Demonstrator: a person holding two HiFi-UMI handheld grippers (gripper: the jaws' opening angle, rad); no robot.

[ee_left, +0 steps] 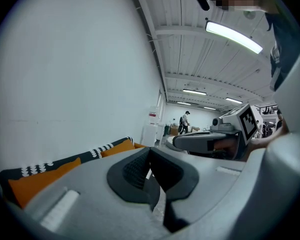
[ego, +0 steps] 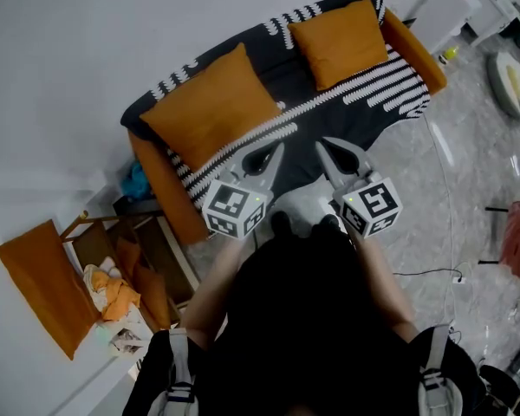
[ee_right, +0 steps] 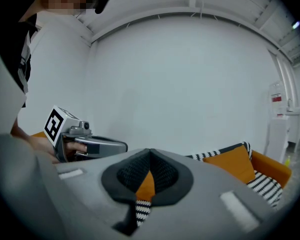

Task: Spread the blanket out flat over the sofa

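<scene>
We judge the task nearly complete: the blanket (ego: 288,78) lies spread over the orange sofa (ego: 413,52) at upper centre, two cushions (ego: 212,107) on it, while the left hand-held gripper (ego: 276,152) and right hand-held gripper (ego: 323,152) are closed and empty, leaving at most edge smoothing.

Two orange cushions (ego: 212,107) are shown side by side. At the left, a wooden rack (ego: 160,258) is loaded with orange cloths (ego: 113,291), and a flat orange pad (ego: 43,284) is placed beside it. A cable (ego: 420,274) is laid across the marbled floor (ego: 468,198).
</scene>
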